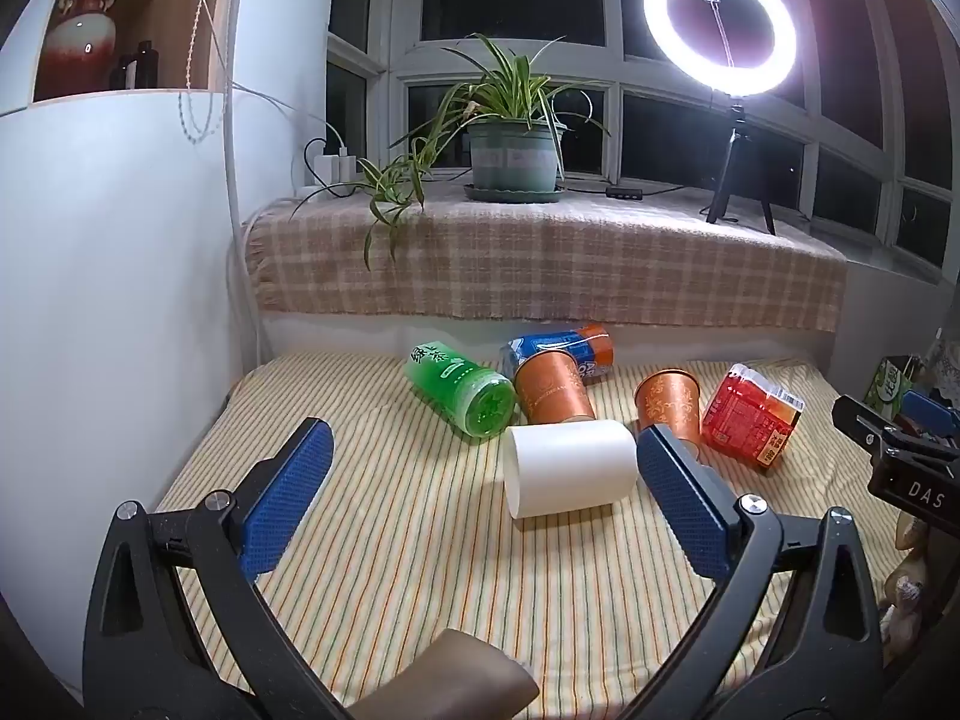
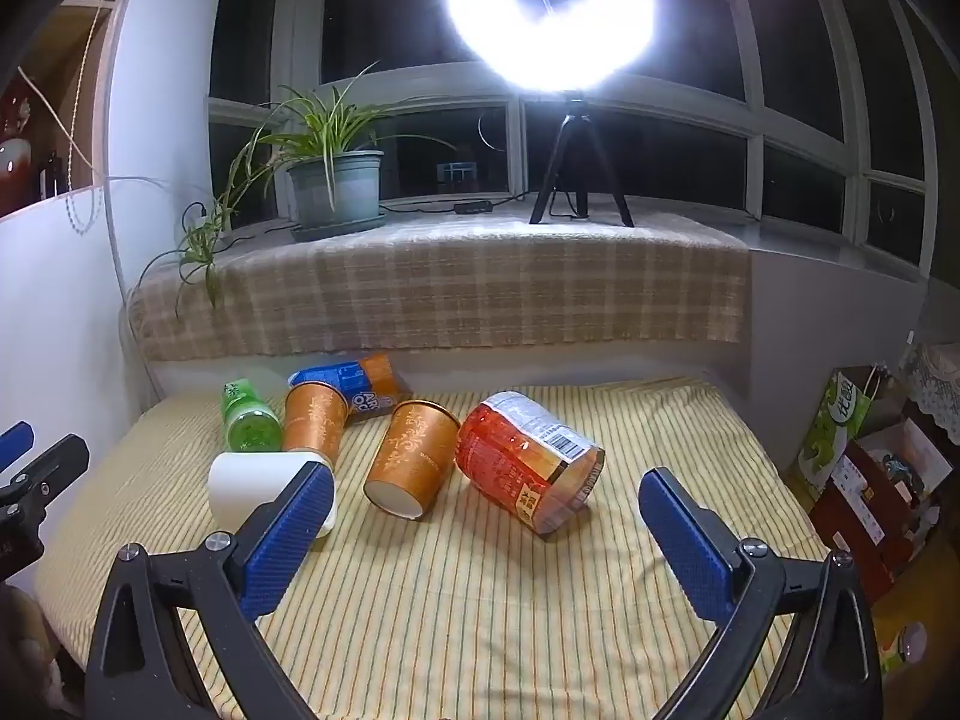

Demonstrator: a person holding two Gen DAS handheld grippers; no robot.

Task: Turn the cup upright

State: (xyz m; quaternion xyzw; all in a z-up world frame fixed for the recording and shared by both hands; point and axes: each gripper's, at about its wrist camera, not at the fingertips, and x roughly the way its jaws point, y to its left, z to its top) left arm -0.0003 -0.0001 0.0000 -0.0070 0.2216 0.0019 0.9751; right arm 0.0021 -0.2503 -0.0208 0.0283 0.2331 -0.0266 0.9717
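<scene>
On the striped cloth (image 1: pixel 390 540), a white cup (image 1: pixel 570 468) lies on its side, just in front of a green bottle (image 1: pixel 462 387) and an orange cup (image 1: pixel 552 387). Another orange cup (image 2: pixel 414 459) and a red tub (image 2: pixel 528 459) lie to its right. Left gripper (image 1: pixel 480 480) and right gripper (image 2: pixel 486 531) both hover spread wide, grasping nothing.

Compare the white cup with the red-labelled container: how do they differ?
The white cup is plain and unprinted; the red container carries a busy red label with a barcode. The white cup lies near the left gripper; the red container sits further right. Both lie on their sides on the striped cloth.
</scene>
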